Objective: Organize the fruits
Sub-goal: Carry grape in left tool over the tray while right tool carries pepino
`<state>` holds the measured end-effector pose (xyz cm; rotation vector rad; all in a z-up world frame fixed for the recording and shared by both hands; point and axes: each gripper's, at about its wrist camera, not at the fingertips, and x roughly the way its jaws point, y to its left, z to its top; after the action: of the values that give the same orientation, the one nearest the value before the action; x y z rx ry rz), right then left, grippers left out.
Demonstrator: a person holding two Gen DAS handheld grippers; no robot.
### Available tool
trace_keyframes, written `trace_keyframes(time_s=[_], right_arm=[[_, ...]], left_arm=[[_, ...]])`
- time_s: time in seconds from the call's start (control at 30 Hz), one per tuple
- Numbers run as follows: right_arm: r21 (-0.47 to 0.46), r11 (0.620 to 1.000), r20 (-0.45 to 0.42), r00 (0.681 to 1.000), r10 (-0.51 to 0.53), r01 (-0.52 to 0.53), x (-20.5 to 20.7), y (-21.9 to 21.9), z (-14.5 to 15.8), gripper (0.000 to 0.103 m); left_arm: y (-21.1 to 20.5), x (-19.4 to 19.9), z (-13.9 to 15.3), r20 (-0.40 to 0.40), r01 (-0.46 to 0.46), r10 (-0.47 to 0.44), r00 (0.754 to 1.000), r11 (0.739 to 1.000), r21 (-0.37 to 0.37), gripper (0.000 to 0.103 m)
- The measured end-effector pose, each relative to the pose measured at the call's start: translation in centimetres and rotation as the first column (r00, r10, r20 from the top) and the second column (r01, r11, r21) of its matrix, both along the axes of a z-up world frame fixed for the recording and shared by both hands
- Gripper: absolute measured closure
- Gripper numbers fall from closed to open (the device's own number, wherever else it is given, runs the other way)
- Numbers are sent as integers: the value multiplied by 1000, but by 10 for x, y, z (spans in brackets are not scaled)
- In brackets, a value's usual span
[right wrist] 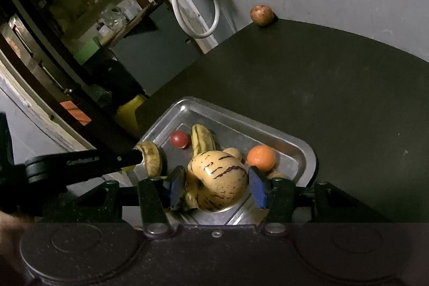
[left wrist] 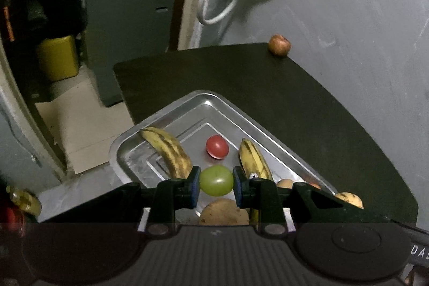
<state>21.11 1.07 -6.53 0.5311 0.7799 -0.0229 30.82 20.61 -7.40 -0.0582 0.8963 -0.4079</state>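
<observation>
step: carrying fruit to tray (left wrist: 171,111) | left gripper (left wrist: 216,185) clamped on green fruit (left wrist: 216,181), over tray's near end | right gripper (right wrist: 217,182) pinching striped melon (right wrist: 218,180), above tray | apple (left wrist: 279,44) alone at table's (left wrist: 308,111) far corner | next: lower, find bare spots, release; then probably fetch apple

- I see the tray (left wrist: 171,109) on the worktop (left wrist: 308,103), near its left edge.
- Two bananas (left wrist: 171,149) flank a tomato (left wrist: 217,146) inside it.
- One apple (left wrist: 279,44) sits at the worktop's far edge.
</observation>
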Motion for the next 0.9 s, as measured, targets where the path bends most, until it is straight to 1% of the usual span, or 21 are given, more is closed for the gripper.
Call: trace_keyframes(time_s=[0.1,0.33,0.5,0.63,0.7,0.9], right_arm=[[-1,1000,4,1000,-24,24,1,7,-4,50],[-49,996,-2,997,-79,79,5,19,-12,50],[-94,992,-24,996,-90,88,7,21,-16,50],[-107,990,-45,994,-98,92,11,20,-20,50],[-119,989,-49,994,-93,87,13,20,-20,50],[-143,987,-60,995,-81,72,20,23,-22,50]], left_arm=[[-4,7,-8,-8,52,-52,999,998,20,76],[-6,18,-25,-19,137,-137,990,989,46,76],[-5,26,-31,-27,172,-171,985,984,45,76],[-8,31,-34,-32,191,-190,981,980,54,76],[-10,33,-34,-28,202,-201,979,977,66,76],[-15,40,-36,-37,226,-223,974,972,72,76]])
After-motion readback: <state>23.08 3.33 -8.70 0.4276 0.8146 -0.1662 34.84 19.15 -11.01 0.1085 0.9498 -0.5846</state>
